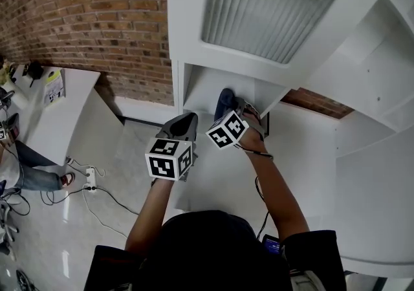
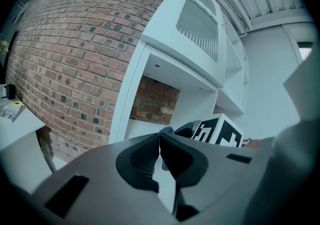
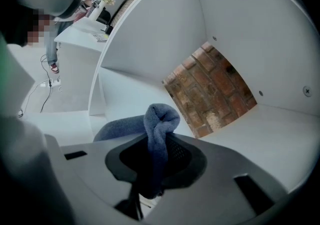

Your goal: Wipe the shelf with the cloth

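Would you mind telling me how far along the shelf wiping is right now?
Done: the blue cloth is picked up, clamped in the right gripper. In hand: that gripper holds the cloth inside the white shelf compartment. Left: the wiping itself; the pictures do not show how much surface is covered. The left gripper is shut, empty, outside the compartment.

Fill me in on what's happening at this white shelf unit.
A person stands over the white shelf with a gripper in each hand. The right gripper is shut on a bunched blue cloth and reaches into an open compartment whose back shows brick wall. The left gripper has its jaws together with nothing between them and hangs just outside that compartment. Whether the cloth presses on the shelf board cannot be told.
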Motion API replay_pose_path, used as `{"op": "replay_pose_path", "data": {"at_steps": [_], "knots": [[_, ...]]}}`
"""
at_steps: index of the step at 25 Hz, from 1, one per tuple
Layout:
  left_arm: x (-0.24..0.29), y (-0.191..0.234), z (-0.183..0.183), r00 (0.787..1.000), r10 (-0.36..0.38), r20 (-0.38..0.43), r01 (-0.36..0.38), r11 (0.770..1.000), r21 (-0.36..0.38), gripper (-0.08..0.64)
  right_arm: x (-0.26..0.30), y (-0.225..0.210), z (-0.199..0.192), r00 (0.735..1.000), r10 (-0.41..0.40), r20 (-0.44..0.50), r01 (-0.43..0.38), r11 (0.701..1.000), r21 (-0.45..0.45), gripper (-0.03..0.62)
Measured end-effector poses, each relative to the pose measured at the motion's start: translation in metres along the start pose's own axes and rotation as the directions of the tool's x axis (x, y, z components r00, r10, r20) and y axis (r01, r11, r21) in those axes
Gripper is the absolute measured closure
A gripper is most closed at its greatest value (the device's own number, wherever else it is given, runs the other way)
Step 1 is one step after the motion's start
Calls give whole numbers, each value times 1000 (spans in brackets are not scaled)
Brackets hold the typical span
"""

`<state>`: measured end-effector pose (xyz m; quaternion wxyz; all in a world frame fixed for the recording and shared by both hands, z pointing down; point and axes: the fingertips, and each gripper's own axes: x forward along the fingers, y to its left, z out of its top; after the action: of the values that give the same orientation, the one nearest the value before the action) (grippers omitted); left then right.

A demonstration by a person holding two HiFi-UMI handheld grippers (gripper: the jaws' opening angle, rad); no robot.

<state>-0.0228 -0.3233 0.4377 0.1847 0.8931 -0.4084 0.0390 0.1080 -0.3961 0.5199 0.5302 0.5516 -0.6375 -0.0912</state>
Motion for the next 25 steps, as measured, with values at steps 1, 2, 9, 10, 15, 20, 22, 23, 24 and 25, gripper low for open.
{"op": "replay_pose_path", "data": {"at_steps": [1, 2, 9, 10, 15, 20, 22, 23, 24, 25], "knots": [[-1, 2, 0, 1000, 5, 1, -5, 1000, -1, 543, 1, 1, 3, 1000, 1, 3, -1, 1000, -2, 509], [-2, 4, 1, 1000, 9, 3, -9, 1000, -2, 543, 2, 2, 6, 1000, 2, 7, -2, 1000, -4, 509], [-11, 19, 3, 999, 47, 12, -47, 999, -8, 543, 7, 12, 31, 999, 19, 43, -18, 999, -30, 509], [-13, 22, 3, 998, 54, 13, -54, 998, -10, 543, 7, 14, 36, 998, 22, 51, -21, 999, -36, 509], [-23, 36, 3, 996, 92, 19, -92, 996, -21, 543, 8, 25, 56, 996, 46, 81, -42, 998, -47, 511], [-31, 46, 3, 992, 123, 22, -123, 992, -28, 543, 11, 32, 72, 992, 64, 106, -58, 996, -64, 509], [-34, 48, 2, 991, 129, 21, -129, 991, -30, 543, 11, 35, 77, 991, 69, 113, -62, 996, -67, 509], [-36, 49, 2, 991, 133, 21, -132, 991, -30, 543, 11, 36, 81, 991, 70, 116, -62, 996, -71, 509], [-37, 50, 1, 990, 137, 21, -137, 990, -31, 543, 11, 37, 84, 990, 72, 121, -63, 995, -76, 509], [-38, 52, 1, 990, 142, 21, -141, 989, -33, 543, 10, 39, 88, 989, 76, 125, -66, 995, -81, 509]]}}
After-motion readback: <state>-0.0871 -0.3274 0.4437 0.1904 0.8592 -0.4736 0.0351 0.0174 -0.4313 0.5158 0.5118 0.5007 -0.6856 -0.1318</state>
